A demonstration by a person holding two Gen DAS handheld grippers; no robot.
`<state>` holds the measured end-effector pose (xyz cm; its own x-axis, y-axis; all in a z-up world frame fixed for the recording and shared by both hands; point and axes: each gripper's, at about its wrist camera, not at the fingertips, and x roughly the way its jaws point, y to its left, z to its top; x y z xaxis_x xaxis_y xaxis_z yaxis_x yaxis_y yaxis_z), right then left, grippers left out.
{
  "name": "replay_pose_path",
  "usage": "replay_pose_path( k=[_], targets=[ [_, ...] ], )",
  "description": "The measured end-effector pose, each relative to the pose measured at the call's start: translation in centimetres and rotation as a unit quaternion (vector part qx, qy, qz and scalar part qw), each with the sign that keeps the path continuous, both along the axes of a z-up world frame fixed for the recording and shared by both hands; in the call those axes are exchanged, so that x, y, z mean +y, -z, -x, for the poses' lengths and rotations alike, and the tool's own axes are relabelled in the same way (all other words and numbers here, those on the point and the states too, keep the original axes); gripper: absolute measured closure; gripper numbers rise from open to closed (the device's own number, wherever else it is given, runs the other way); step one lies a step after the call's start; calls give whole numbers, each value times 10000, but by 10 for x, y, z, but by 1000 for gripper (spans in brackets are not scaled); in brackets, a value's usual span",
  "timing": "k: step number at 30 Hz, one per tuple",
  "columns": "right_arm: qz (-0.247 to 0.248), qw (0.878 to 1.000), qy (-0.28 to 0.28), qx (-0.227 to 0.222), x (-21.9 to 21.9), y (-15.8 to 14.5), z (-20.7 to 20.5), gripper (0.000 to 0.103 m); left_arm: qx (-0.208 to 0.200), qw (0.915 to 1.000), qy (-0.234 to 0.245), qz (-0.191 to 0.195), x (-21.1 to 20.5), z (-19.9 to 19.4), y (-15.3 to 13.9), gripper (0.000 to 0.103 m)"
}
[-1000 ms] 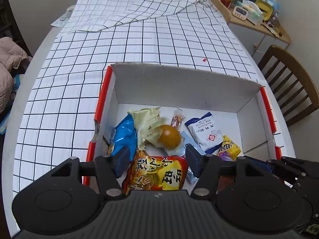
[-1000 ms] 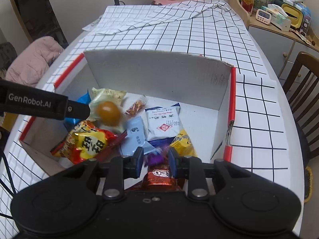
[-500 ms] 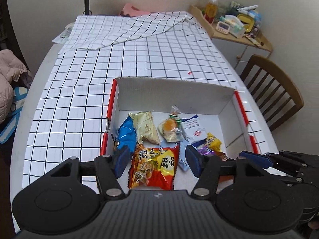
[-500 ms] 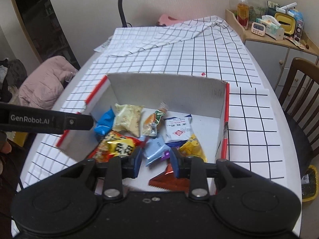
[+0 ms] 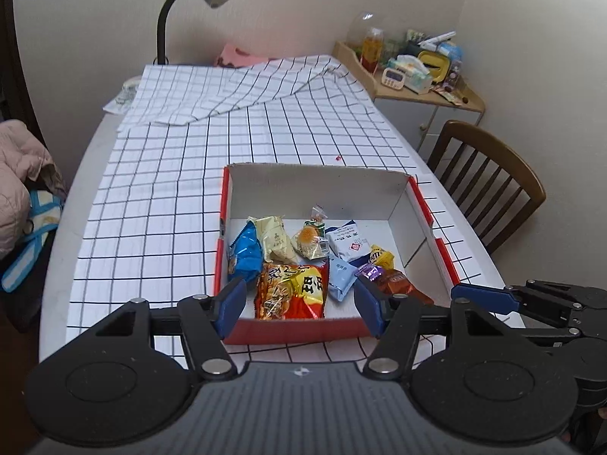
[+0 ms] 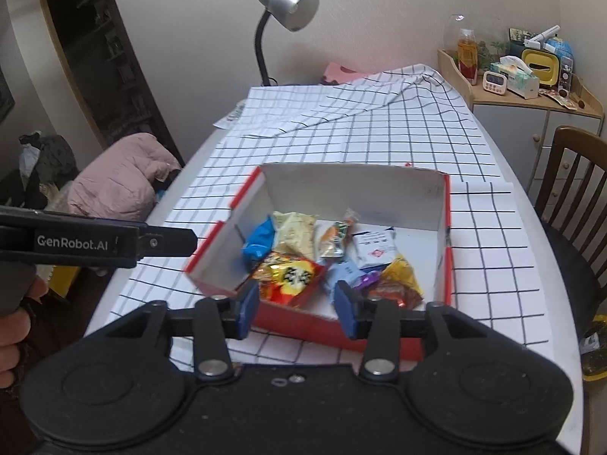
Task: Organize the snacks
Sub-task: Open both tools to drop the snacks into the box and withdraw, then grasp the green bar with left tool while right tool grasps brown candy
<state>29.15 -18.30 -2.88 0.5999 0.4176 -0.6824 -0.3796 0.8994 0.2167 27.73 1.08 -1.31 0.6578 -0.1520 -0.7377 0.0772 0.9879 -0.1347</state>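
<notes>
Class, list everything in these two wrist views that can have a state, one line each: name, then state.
box: open-topped, holding snacks
left gripper: jaws opening, nothing between them
right gripper: jaws opening, nothing between them
desk lamp: no glow visible
tablecloth: far end folded over
chair: nobody seated

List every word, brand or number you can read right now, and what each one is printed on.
"GenRobot.AI": white lettering on the side of the left gripper, seen from the right wrist view.
Red and yellow snack bag: large characters, not legible enough to quote.
White packet: dark characters and a red diamond mark, too small.
Digital clock on the cabinet: digits unreadable.
</notes>
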Motion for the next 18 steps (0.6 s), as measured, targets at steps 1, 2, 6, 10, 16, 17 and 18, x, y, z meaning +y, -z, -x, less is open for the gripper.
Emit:
replay_pose_path(
  k=[1,2,6,10,16,17,18],
  targets=[
    [-13,10000,-12,-38,1,-2,5,47,-46,10000,17,-13,2,6,-2,39],
    [-1,10000,-24,-96,2,-3,11,33,-102,9999,35,-30,3,13,-3,38],
    [-17,9994,-111,-318,7,-9,33,16,-285,9995,107,-63,13,36,-7,37],
    [8,9986,-150,-513,11,-11,54,9,-393,9992,96,-11,24,57,-6,25],
    [74,9975,-67,-696,15,-7,79,1,-348,9992,-82,179,41,82,10,17],
    [69,9975,-65,-697,16,-6,81,1,-323,9992,-126,191,44,85,15,17],
    [60,9976,-68,-685,17,-4,83,1,-291,9992,-176,188,45,88,19,17]
  ],
)
